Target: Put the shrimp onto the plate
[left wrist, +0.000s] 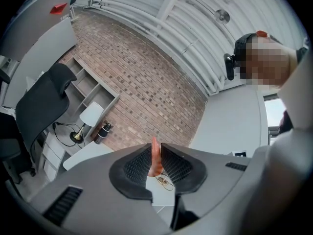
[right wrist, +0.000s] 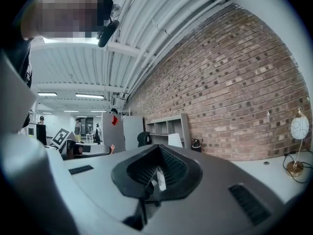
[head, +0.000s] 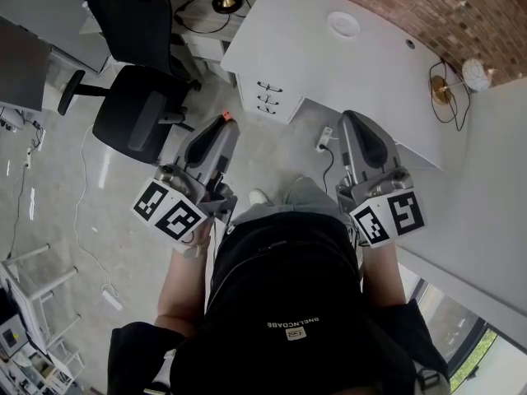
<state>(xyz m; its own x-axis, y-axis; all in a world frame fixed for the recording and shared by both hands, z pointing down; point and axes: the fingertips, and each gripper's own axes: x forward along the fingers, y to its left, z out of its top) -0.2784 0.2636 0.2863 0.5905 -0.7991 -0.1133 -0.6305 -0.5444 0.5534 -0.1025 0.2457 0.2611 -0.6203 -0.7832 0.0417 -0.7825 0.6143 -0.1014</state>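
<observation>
An office: white desk (head: 305, 56), black swivel chair (head: 136, 115), brick wall (head: 445, 6).

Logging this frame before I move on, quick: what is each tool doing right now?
Left tool: closed on the shrimp.
Right tool: closed, nothing between its jaws.

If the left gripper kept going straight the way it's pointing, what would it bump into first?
Probably the white desk, or the brick wall just behind it; depth is hard to judge. The left gripper, shut on the shrimp, has nothing nearer in line.
</observation>
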